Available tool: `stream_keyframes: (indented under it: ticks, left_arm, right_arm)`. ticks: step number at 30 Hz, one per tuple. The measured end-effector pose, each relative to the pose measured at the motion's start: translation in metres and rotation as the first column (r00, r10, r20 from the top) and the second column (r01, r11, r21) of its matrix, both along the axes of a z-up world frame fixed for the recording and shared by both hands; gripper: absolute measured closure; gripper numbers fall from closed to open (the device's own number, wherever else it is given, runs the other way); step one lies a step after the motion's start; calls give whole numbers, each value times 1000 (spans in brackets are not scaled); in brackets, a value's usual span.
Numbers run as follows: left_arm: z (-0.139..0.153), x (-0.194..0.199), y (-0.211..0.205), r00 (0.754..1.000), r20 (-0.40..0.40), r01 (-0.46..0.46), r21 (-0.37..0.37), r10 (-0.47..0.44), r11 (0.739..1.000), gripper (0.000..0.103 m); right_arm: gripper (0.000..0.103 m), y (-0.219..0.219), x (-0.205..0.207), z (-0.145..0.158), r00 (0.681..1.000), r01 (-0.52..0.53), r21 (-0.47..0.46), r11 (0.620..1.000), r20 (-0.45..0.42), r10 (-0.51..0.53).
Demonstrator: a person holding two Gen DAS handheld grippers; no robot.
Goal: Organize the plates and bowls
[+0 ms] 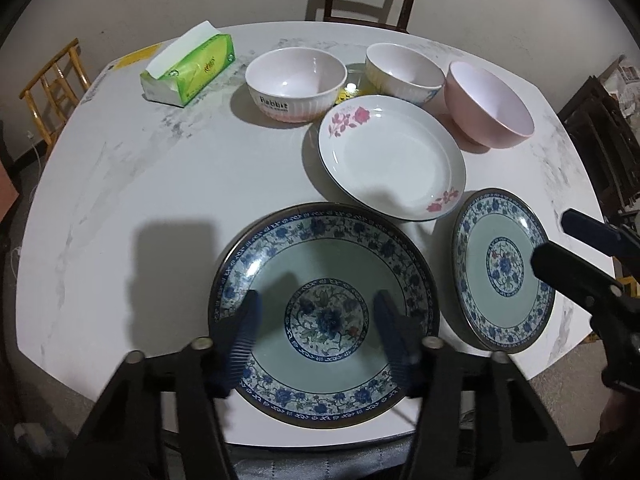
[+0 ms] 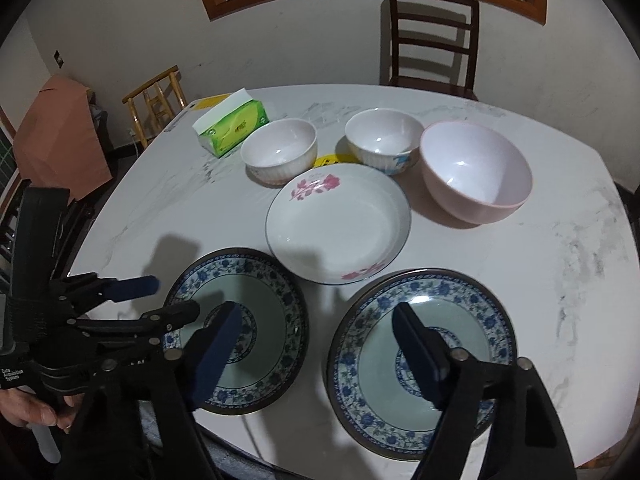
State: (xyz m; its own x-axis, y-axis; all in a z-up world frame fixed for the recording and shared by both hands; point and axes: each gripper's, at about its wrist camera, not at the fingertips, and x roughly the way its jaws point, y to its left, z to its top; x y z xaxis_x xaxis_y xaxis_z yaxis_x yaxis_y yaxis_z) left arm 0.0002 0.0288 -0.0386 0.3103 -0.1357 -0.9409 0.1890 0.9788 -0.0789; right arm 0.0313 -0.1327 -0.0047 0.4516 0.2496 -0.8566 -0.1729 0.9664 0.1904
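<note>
White marbled table (image 1: 120, 184) — bore two blue-patterned plates (image 1: 324, 312) (image 1: 504, 272), one white rose-printed plate (image 1: 392, 156), three bowls (image 1: 296, 82) (image 1: 404, 72) (image 1: 488, 104) and a green tissue pack (image 1: 188, 68) — all resting separately.

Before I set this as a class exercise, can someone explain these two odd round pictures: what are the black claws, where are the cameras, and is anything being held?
No robot: a person holds a two-finger claw in each hand, each carrying a wide-angle camera. One picture looks along the left gripper, above a blue-patterned plate; the other along the right gripper, above a second blue plate. On the table: a flowered white plate, three bowls, a tissue box. Both claws are open, holding nothing.
</note>
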Motion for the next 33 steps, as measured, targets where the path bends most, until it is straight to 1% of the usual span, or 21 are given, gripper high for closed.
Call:
stream_keyframes:
  ticks: [2, 3, 5, 7, 14, 16, 19, 21, 25, 29, 33]
  left_arm:
    - [-3, -1, 0, 1000, -2, 10, -1, -10, 1000, 73]
    - [-6, -1, 0, 1000, -4, 13, -4, -13, 1000, 77]
    - [-10, -1, 1, 1000, -12, 14, -18, -14, 1000, 87]
    - [-13, -2, 2, 1000, -10, 14, -17, -14, 1000, 91]
    - [-19, -3, 5, 1000, 9, 12, 13, -12, 1000, 94]
    - [-20, -4, 8, 1000, 10, 11, 10, -11, 1000, 94]
    - [-25, -5, 13, 1000, 2, 4, 16, -4, 1000, 94]
    - [-29, -4, 17, 1000, -8, -5, 17, 5, 1000, 94]
    - [-34, -4, 22, 1000, -15, -10, 16, 10, 1000, 95]
    - [-38, -3, 29, 999, -24, -23, 13, 23, 1000, 95]
    - [-42, -2, 36, 999, -31, -35, 21, 36, 999, 95]
  right_arm:
    - [33, 1, 0, -5, 1000, -7, 7, 1000, -12, 7]
    - [36, 1, 1, -7, 1000, -9, 11, 1000, -17, 9]
    - [40, 2, 1, -13, 999, -9, 21, 1000, -32, 9]
    - [42, 3, 2, -17, 999, -10, 28, 1000, -42, 11]
    - [48, 6, 2, -31, 997, -15, 43, 999, -73, 18]
    - [49, 8, 1, -36, 996, -23, 50, 998, -81, 27]
    - [51, 10, 1, -42, 995, -29, 58, 998, -96, 35]
    - [55, 11, 3, -46, 994, -32, 59, 998, -105, 38]
    - [58, 13, 6, -56, 991, -33, 78, 996, -127, 43]
    - [60, 11, 11, -67, 986, -25, 108, 994, -159, 42]
    - [65, 8, 16, -79, 982, -15, 122, 992, -185, 38]
